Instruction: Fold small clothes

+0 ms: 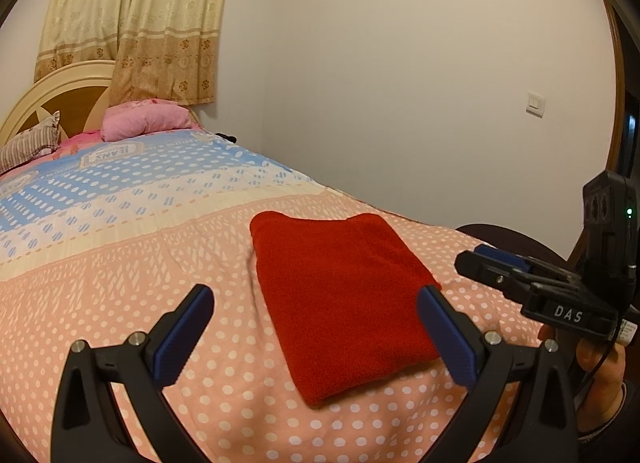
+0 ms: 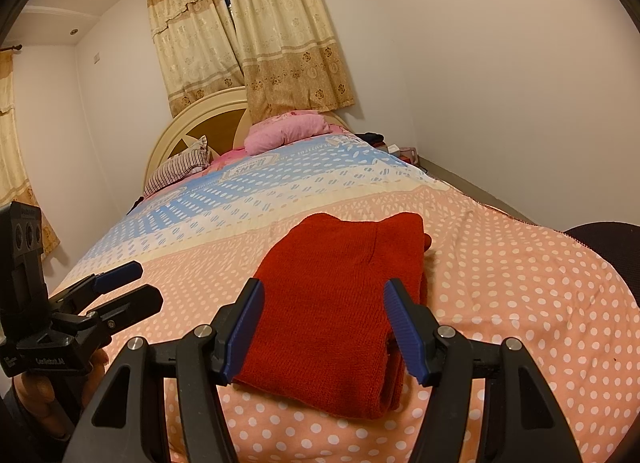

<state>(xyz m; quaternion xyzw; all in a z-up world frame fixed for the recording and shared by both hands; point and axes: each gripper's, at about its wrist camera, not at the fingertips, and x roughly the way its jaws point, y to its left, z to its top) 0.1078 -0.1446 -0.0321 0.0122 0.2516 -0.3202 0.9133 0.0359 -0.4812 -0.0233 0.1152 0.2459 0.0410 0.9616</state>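
A red knitted garment [image 1: 344, 299] lies folded into a neat rectangle on the pink polka-dot bedspread [image 1: 120, 303]; it also shows in the right wrist view [image 2: 340, 303]. My left gripper [image 1: 316, 327] is open and empty, hovering just in front of the garment. My right gripper [image 2: 324, 327] is open and empty too, its fingers either side of the garment's near edge without gripping it. The right gripper [image 1: 492, 263] appears at the right of the left wrist view, and the left gripper [image 2: 132, 287] at the left of the right wrist view.
The bed runs back to a cream and wood headboard [image 2: 208, 119] with a pink pillow [image 2: 284, 129] and a striped pillow [image 2: 180, 169]. A wall [image 1: 400, 83] is to the right. A dark rounded object [image 2: 604, 239] sits by the bed's right edge.
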